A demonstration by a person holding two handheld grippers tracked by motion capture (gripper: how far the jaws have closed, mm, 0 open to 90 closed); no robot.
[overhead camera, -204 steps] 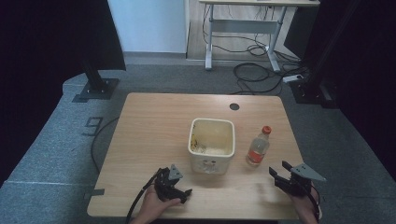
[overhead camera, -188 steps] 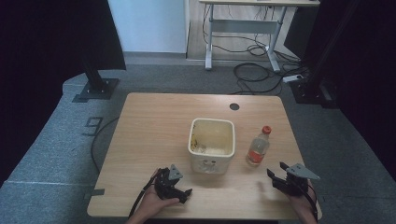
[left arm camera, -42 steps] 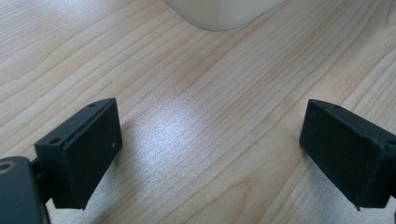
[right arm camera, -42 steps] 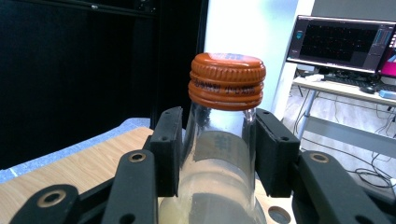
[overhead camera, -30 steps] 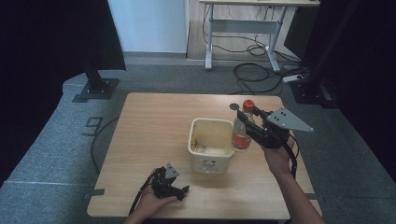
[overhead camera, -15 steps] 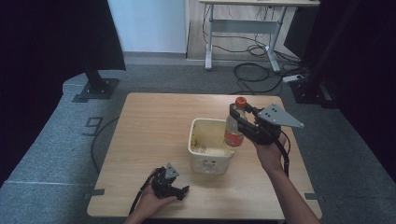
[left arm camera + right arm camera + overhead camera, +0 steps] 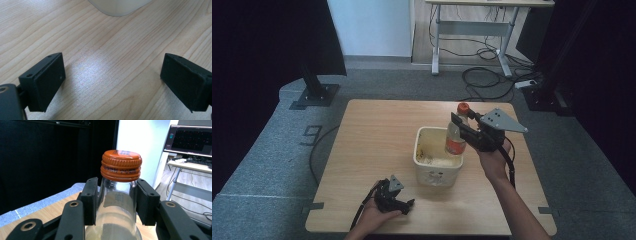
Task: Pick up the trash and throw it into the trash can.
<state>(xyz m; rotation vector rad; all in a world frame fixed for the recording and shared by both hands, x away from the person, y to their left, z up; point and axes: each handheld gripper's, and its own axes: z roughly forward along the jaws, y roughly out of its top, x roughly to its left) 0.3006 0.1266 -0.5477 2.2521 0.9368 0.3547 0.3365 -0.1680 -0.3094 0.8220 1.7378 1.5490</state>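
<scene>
High view overlooks table (image 7: 377, 135); tool cameras sit close.

Orange cap (image 7: 121, 165), clear bottle (image 7: 115, 220), cream bin (image 7: 437, 172), light woodgrain table (image 7: 372, 140).

Black grippers (image 7: 460, 129) with brass-ringed screw holes (grey plate (image 7: 503, 120) atop the right).

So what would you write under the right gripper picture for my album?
The right gripper clamps a glass bottle just under its orange cap.
</scene>
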